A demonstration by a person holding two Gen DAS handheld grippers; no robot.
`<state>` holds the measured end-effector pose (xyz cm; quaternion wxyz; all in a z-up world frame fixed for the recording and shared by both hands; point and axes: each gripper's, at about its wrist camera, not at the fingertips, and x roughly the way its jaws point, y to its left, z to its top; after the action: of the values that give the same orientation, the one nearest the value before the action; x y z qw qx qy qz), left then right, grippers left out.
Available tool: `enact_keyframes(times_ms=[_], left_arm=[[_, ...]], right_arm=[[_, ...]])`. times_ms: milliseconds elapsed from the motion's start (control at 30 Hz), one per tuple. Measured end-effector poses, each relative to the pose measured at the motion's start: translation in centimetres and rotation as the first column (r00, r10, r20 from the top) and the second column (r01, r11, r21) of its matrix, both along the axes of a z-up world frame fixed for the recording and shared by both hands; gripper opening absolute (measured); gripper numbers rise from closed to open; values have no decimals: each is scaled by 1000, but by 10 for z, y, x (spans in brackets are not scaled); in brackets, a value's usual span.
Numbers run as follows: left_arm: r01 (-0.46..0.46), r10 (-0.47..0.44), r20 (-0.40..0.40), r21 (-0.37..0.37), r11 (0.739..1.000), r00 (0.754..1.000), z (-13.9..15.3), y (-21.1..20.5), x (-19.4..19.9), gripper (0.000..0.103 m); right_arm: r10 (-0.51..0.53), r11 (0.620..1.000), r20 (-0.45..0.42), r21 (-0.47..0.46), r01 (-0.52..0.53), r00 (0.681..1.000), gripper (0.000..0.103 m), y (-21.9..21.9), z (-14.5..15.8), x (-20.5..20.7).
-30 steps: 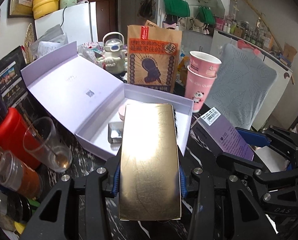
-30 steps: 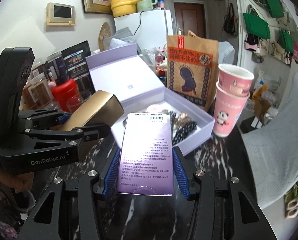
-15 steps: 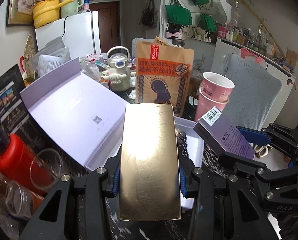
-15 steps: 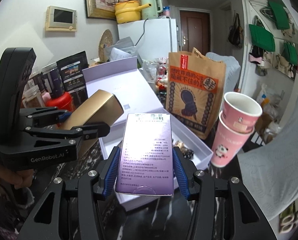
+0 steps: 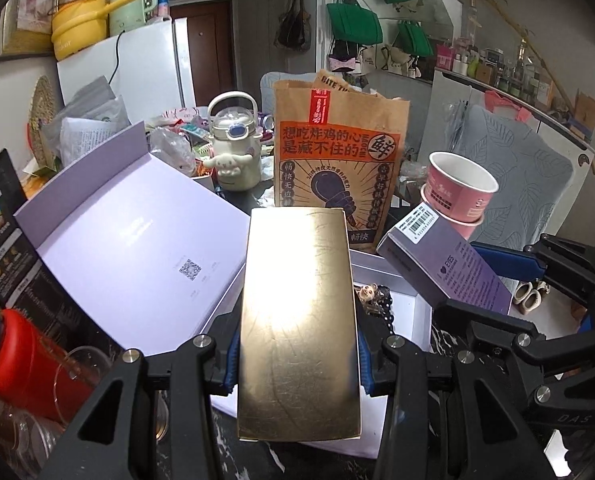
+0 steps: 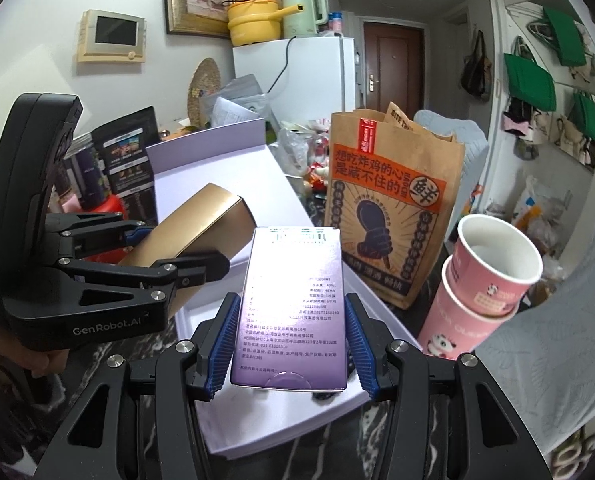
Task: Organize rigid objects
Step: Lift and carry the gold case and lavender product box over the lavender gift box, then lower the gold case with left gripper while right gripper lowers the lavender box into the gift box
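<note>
Left wrist view: left gripper (image 5: 297,364) clamped on flat gold rectangular box (image 5: 297,320), frame centre. Right gripper (image 6: 289,356) clamped on purple printed carton (image 6: 291,312), lower centre.

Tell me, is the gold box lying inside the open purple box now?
No, the gold box is clamped in the left gripper above the open purple box, not lying in it.

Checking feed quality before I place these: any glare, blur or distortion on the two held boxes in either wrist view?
Left wrist view: a strong glare patch washes out the middle of the gold box; the red container at the frame edge is blurred. Right wrist view: a milder hotspot whitens the upper print on the purple box, lower text stays legible. Both views: fisheye bends the edges, corners black.
</note>
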<state>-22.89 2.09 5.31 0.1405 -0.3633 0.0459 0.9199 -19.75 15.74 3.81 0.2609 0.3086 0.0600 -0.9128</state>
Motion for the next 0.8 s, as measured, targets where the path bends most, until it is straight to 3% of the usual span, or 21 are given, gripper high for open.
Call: enact_keyframes(times_ms=[300,800], left_arm=[[-14,13,54,17,1000,998,-19,-8,-31,43],[-25,29,112,-42,999,993,-61,-3,-46,43]], right_arm=[[-30,999,26,13,30,999,51,-1,-15,-29],[-65,996,93,69,59,994,51,-10,-60,-55]])
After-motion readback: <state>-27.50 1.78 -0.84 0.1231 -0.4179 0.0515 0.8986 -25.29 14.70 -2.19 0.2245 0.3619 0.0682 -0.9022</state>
